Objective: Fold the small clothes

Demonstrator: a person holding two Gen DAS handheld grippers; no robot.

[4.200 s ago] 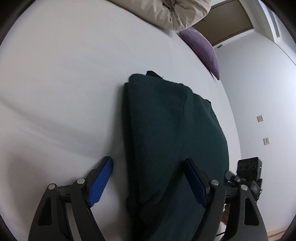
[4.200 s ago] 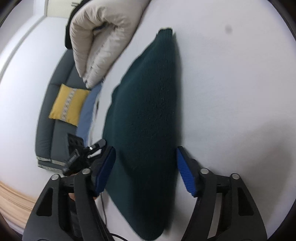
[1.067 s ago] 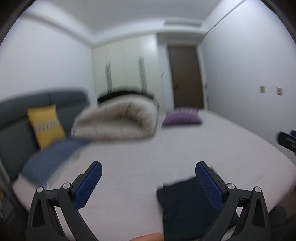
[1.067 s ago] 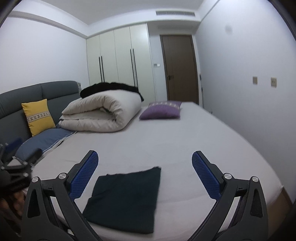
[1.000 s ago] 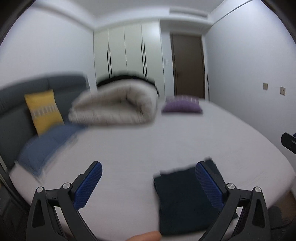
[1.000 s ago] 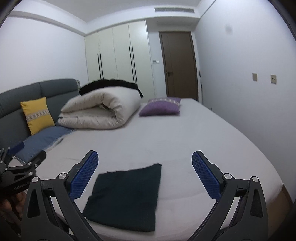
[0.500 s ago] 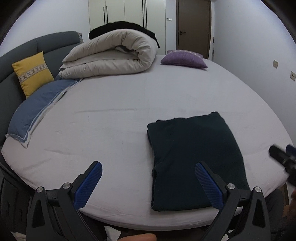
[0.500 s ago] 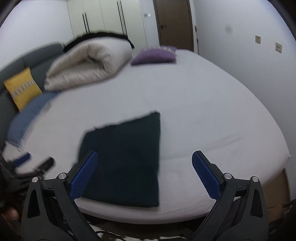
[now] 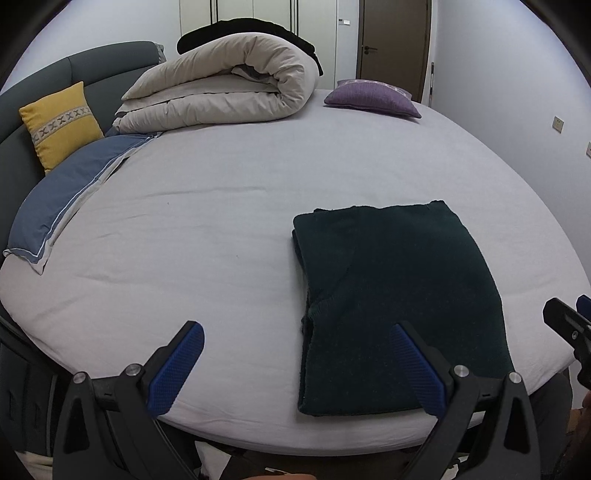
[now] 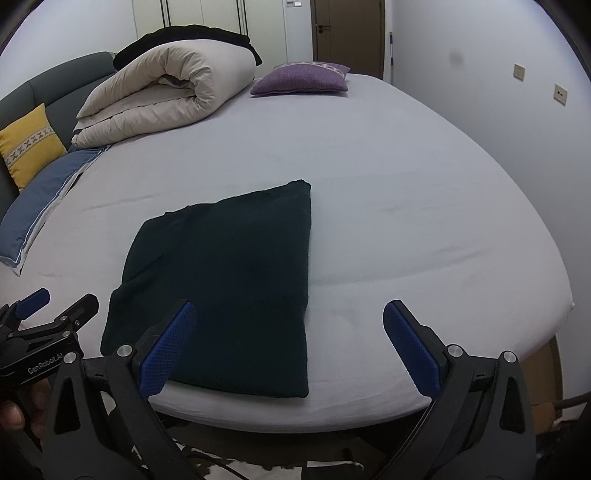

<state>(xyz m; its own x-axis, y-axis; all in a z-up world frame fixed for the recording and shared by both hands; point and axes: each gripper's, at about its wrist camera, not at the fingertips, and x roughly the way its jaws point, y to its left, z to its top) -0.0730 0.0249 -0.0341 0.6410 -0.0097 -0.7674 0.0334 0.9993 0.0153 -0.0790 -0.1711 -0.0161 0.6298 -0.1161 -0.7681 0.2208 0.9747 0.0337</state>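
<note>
A wide bed (image 9: pixel 229 206) with a pale sheet fills both views. At its far side lies a rolled cream duvet (image 9: pixel 221 88), with a black cloth (image 9: pixel 251 29) on top of it. A blue pillow (image 9: pixel 62 199) lies along the left edge, a yellow cushion (image 9: pixel 61 123) leans on the grey headboard (image 9: pixel 92 62), and a purple cushion (image 9: pixel 373 98) sits near the far end. The dark green garment (image 9: pixel 395 295) lies folded flat in a rectangle near the front edge of the bed. The left gripper (image 9: pixel 295 365) and the right gripper (image 10: pixel 286 343) hover near that edge, jaws wide apart and holding nothing.
</note>
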